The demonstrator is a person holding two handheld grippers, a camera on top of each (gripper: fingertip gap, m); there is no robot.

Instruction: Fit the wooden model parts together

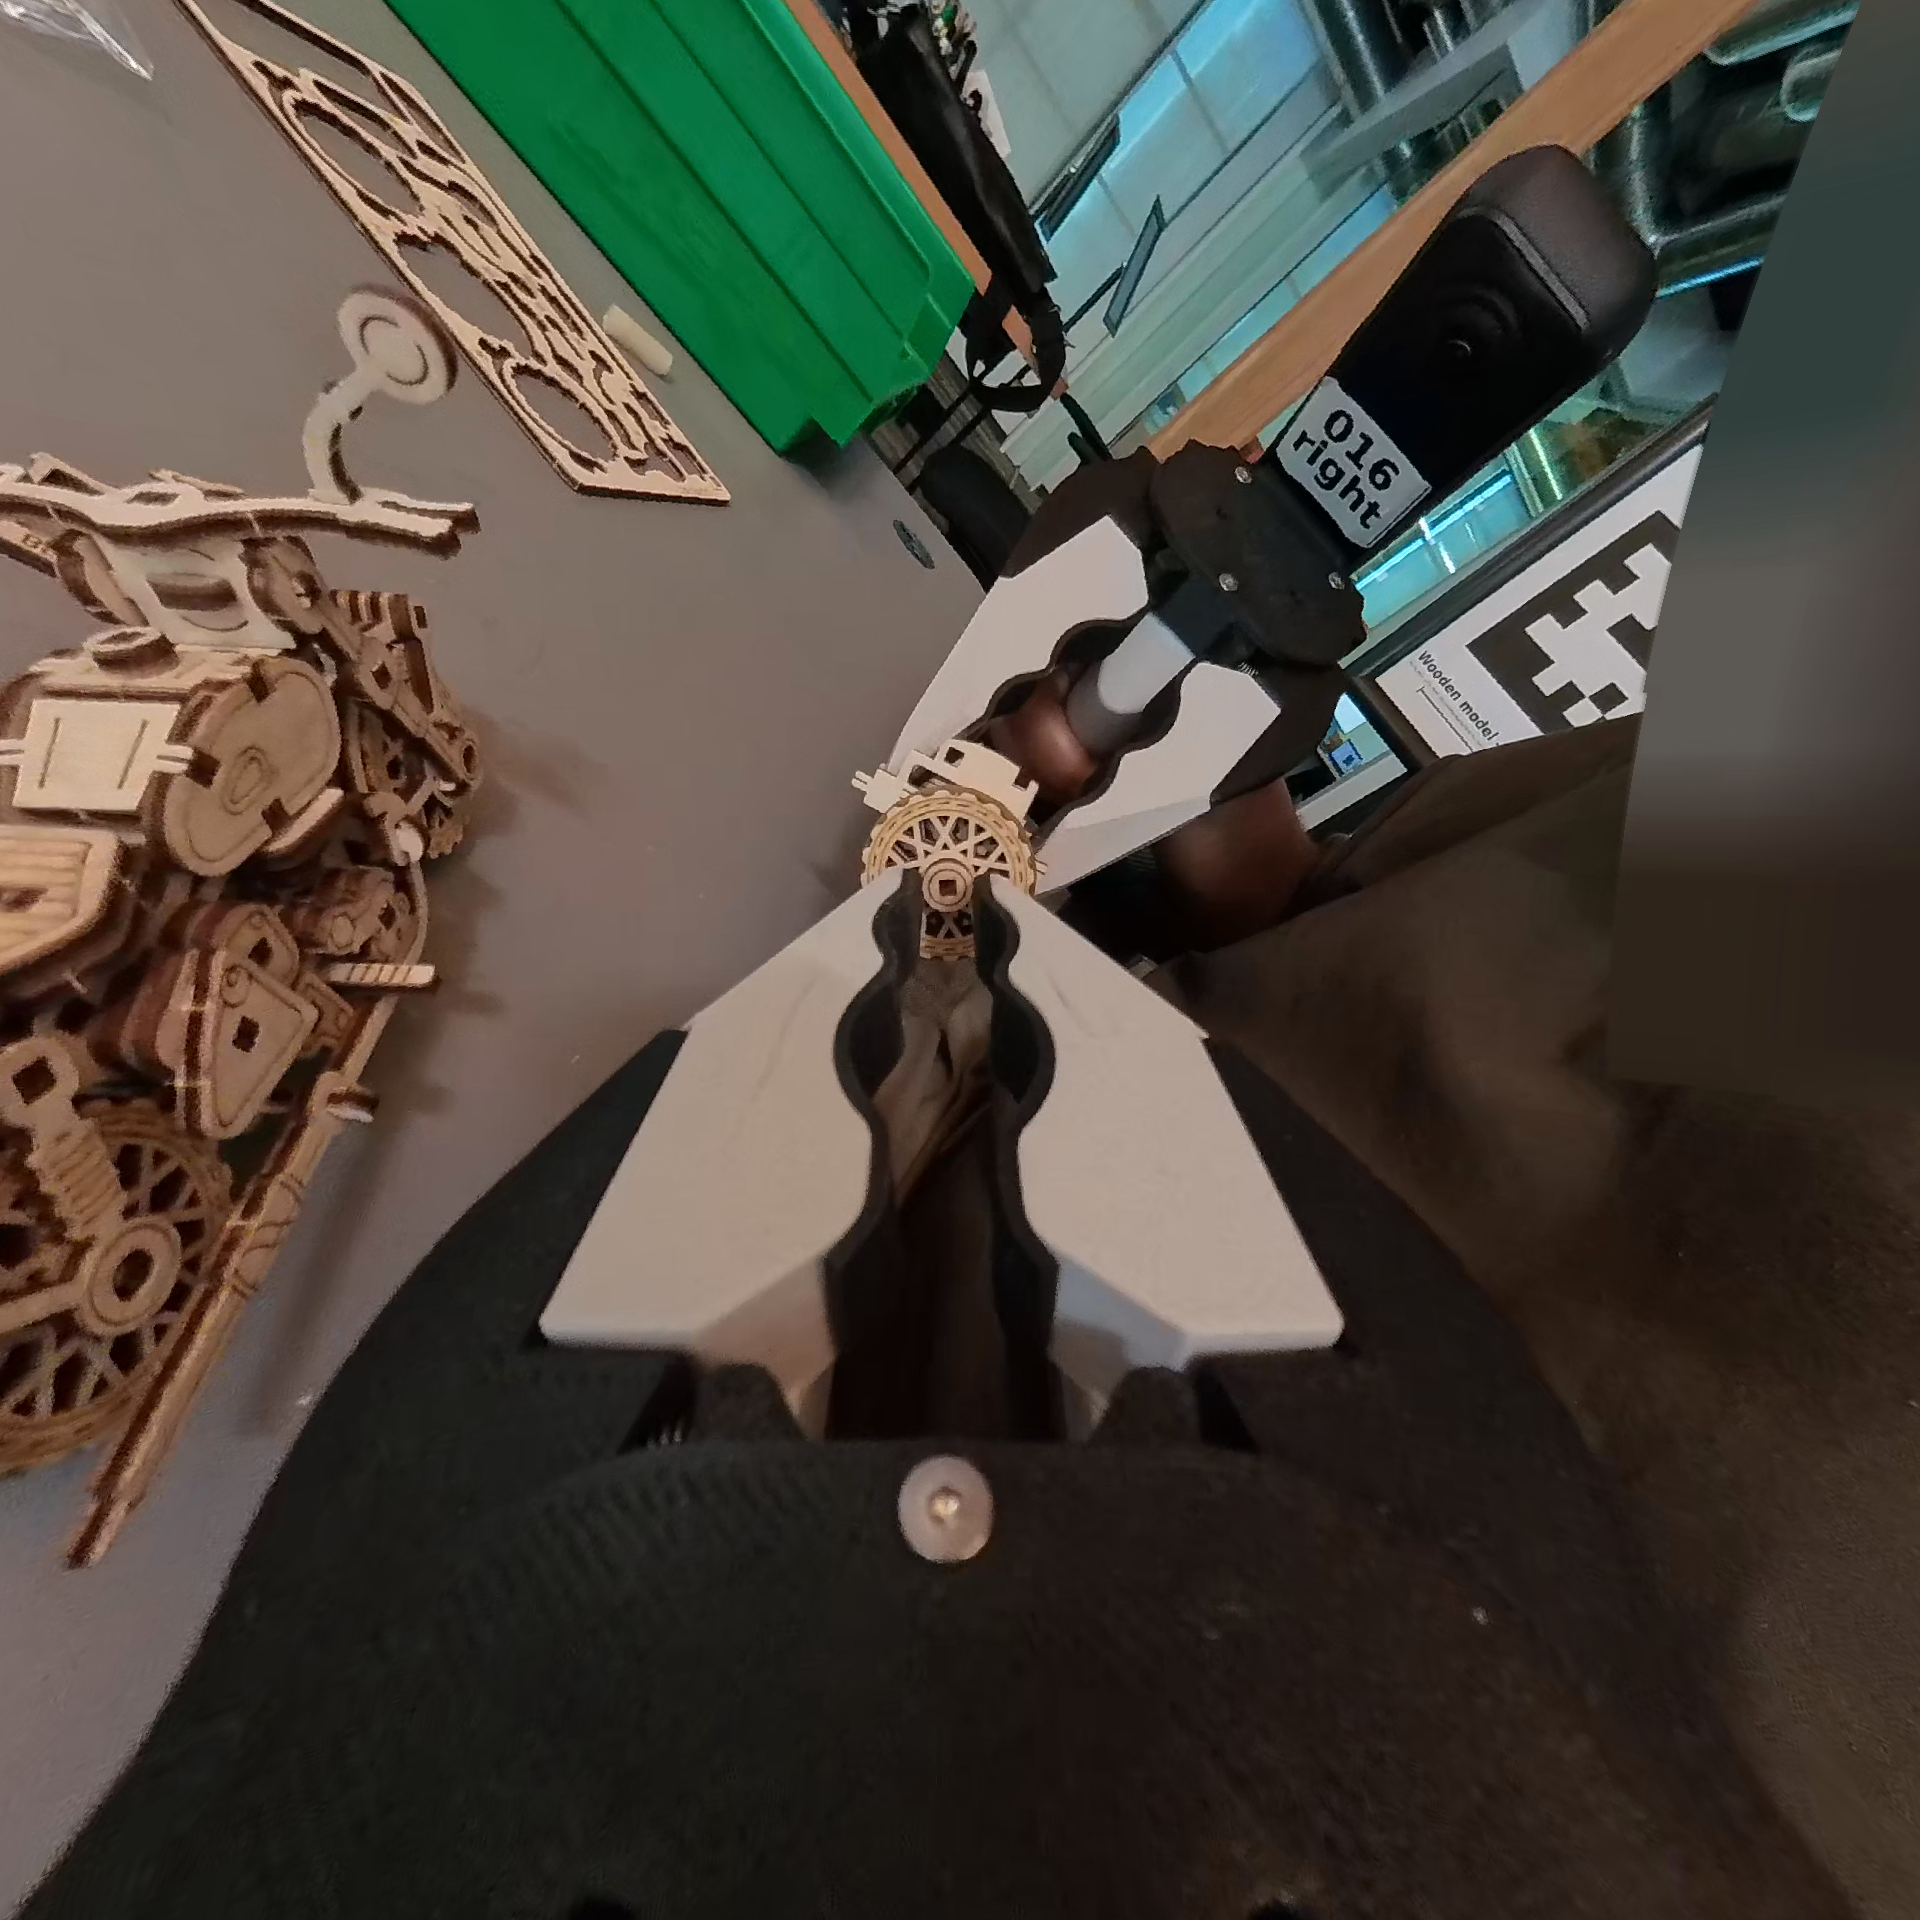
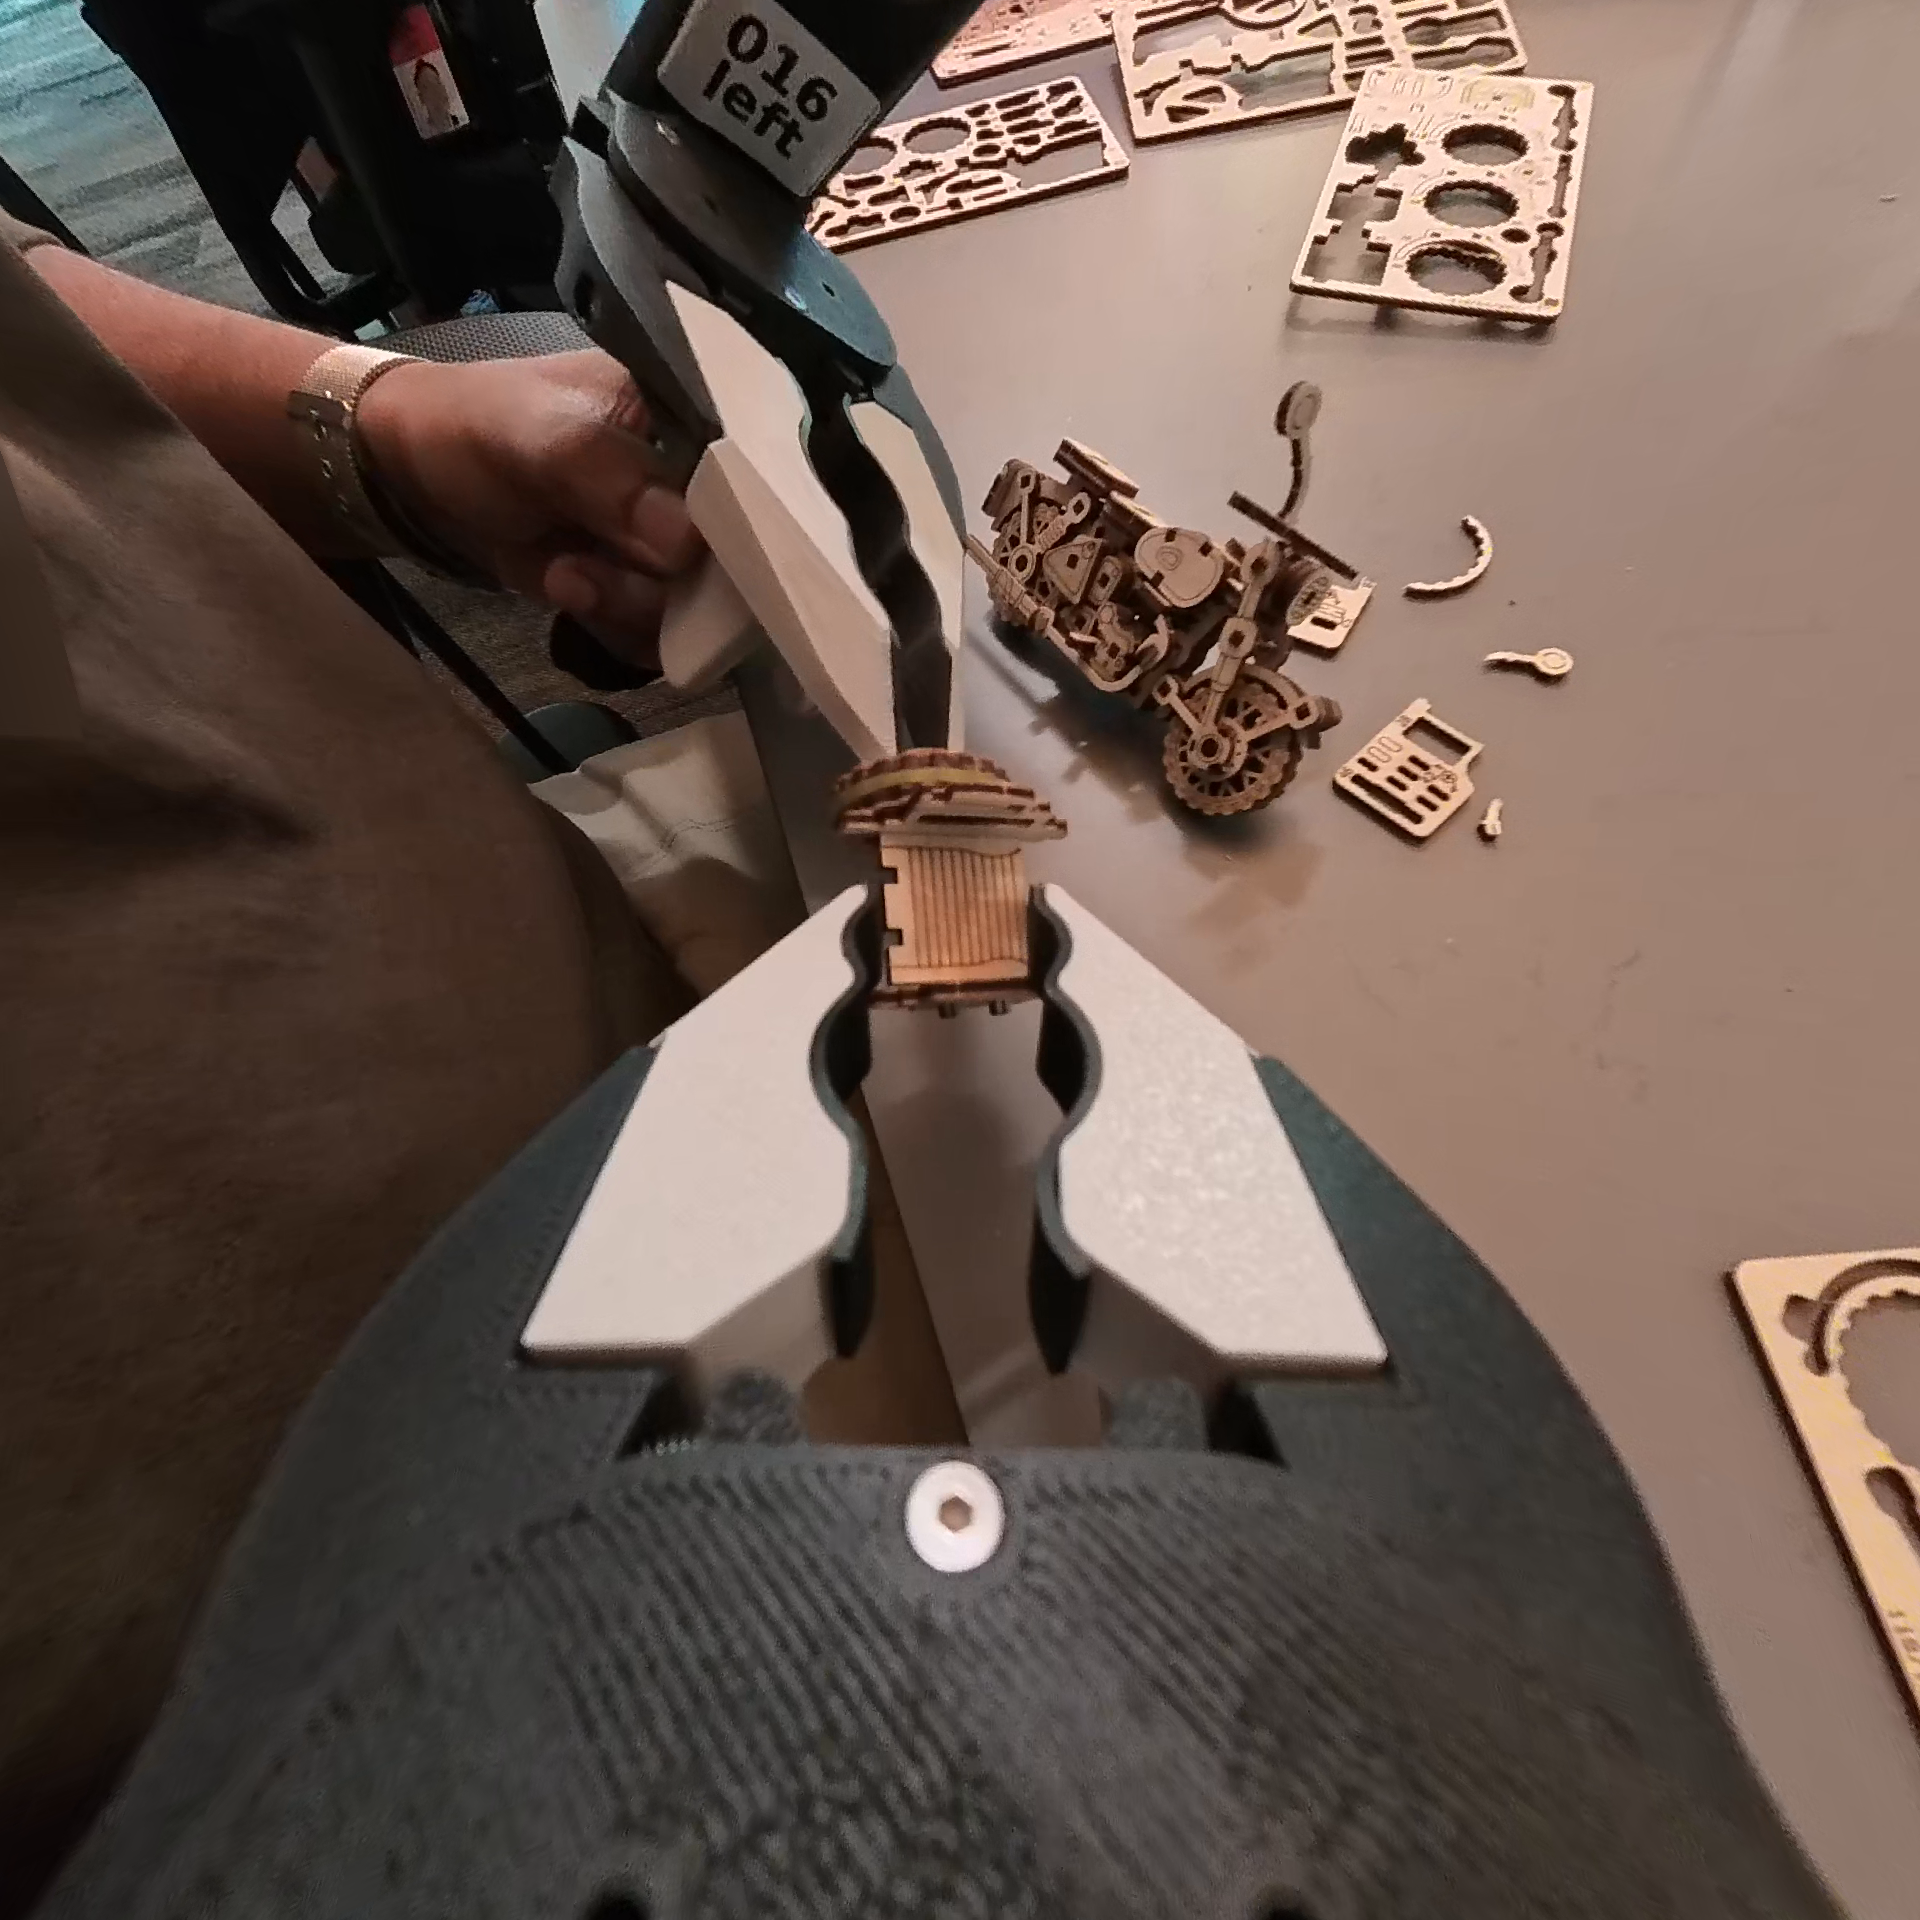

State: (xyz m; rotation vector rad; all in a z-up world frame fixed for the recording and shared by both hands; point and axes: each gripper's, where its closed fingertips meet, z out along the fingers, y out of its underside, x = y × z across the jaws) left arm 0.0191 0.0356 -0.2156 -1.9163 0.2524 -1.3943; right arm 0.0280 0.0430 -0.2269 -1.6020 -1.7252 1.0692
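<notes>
My left gripper (image 1: 948,883) is shut on a small spoked wooden wheel (image 1: 940,831), which also shows in the right wrist view (image 2: 940,795). My right gripper (image 2: 948,902) is shut on a ribbed wooden block (image 2: 956,925). The block's end shows pale in the left wrist view (image 1: 961,767), pressed against the wheel's rim. The two grippers meet tip to tip above a person's lap, off the table edge. The left gripper (image 2: 920,732) comes down from the upper left in the right wrist view. The right gripper (image 1: 987,795) shows beyond the wheel in the left wrist view.
A partly built wooden motorcycle (image 2: 1164,623) lies on the grey table (image 2: 1455,987), and shows in the left wrist view (image 1: 187,935). Punched-out wooden sheets (image 2: 1444,197) lie behind it and one (image 2: 1839,1382) at the right. Small loose parts (image 2: 1408,779) lie nearby. Green bins (image 1: 727,208) stand at the table's far edge. My left and right fingertips are right by each other.
</notes>
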